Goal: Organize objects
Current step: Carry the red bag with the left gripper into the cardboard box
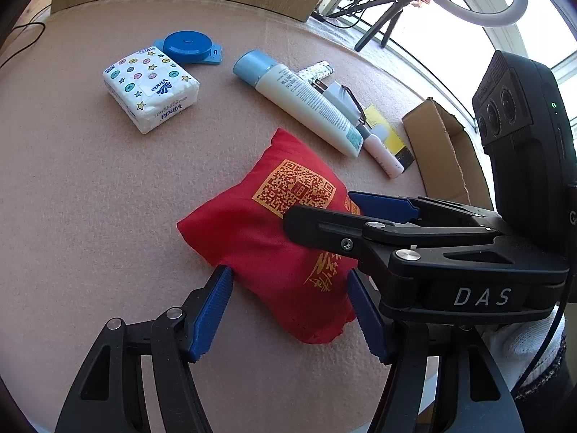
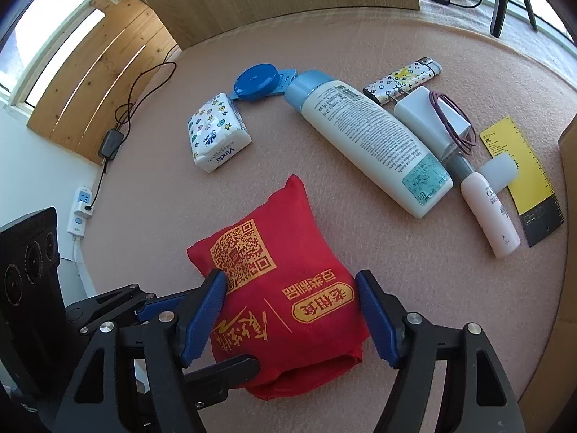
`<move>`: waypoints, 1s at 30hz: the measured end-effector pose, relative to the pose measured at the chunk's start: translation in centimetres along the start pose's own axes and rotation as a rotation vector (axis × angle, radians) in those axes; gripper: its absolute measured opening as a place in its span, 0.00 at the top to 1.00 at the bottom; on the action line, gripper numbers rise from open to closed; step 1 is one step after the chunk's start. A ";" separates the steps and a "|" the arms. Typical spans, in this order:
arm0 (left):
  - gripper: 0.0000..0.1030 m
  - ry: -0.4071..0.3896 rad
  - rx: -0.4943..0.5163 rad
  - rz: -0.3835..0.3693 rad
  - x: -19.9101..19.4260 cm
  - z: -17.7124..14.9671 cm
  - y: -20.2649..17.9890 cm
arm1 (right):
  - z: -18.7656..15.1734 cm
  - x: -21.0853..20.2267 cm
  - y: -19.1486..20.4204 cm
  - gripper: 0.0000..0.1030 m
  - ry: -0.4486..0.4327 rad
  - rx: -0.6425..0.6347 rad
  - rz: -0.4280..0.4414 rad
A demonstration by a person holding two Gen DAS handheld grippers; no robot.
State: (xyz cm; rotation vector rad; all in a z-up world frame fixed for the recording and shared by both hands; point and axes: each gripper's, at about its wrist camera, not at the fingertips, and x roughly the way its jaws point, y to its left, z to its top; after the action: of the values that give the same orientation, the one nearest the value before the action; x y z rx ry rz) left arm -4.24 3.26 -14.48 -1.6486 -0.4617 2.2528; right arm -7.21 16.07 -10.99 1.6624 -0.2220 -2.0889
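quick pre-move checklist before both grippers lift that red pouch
1. Left gripper straddles the red pouch: ok.
2. Right gripper straddles the pouch too: ok.
3. Either gripper clamped on the fabric: cannot tell.
4. Pouch lies apart from the lotion bottle and tissue pack: ok.
5. Cardboard box open at the mat's edge: ok.
6. Grippers clear of each other: not ok, they overlap.
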 end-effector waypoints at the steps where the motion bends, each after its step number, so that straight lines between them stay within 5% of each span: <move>1: 0.36 -0.001 0.007 -0.006 -0.1 0.1 -0.2 | -0.2 -0.2 -0.1 0.34 -0.005 0.008 0.006; 12: 0.35 0.024 0.058 0.032 0.2 -1.4 -1.2 | -1.9 -1.0 -2.1 0.42 -0.021 0.090 0.026; 14: 0.26 0.032 0.029 0.020 0.5 -1.8 -0.3 | -2.2 -1.0 -2.3 0.41 -0.022 0.097 0.031; 22: 0.26 0.030 -0.021 -0.031 1.5 -1.4 -0.2 | -2.1 -0.4 -1.9 0.38 -0.008 0.097 0.033; 30: 0.27 0.000 0.032 -0.052 0.4 -0.4 -3.0 | -3.1 -3.8 -2.5 0.38 -0.093 0.140 0.030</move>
State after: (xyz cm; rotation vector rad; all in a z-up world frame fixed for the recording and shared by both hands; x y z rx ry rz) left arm -3.75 6.15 -13.61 -1.6017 -0.4603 2.2116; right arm -4.24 20.51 -9.42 1.6308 -0.4297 -2.1737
